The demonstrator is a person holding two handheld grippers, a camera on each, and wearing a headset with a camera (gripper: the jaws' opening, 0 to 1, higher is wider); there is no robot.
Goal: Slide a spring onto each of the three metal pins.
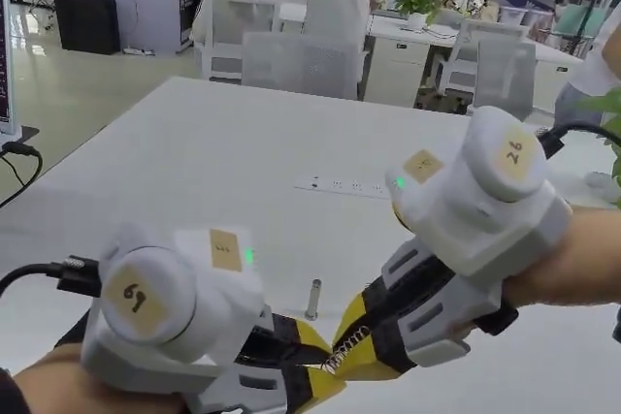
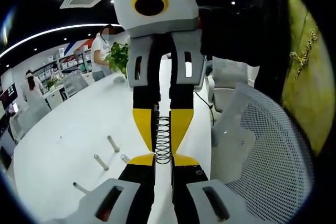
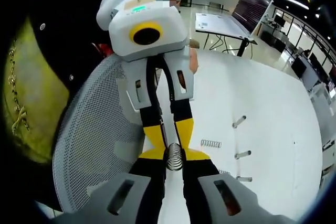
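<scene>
- Bridging both tongs: one spring (image 2: 163, 139) is held tip to tip, clear of the table (image 1: 194, 162).
- left gripper (image 2: 163, 160): jaws narrow, nipping one end of the spring.
- right gripper (image 3: 175, 156): jaws narrow too, closed round the other end. Both look to be gripping; I can't tell which one carries the load.
- The spring's long axis runs along the line between the two grippers. In the head view it is near level, rising a little toward the right gripper.
- Three pins (image 2: 101, 162) stand upright in a row, lower than the spring and on its far side from the person.
- The nearest pin (image 1: 313, 298) sits just beyond the spring, between the two grippers and about equally close to each.
- All three pins look bare.
- A loose spring (image 3: 211, 143) lies flat beside the pin row, also beyond the held spring.
- Key relation, my read: the spring axis lies across the pin axis. One gripper has to let go and the other tip the spring upright, open end over the pin top, before it can slide down.
</scene>
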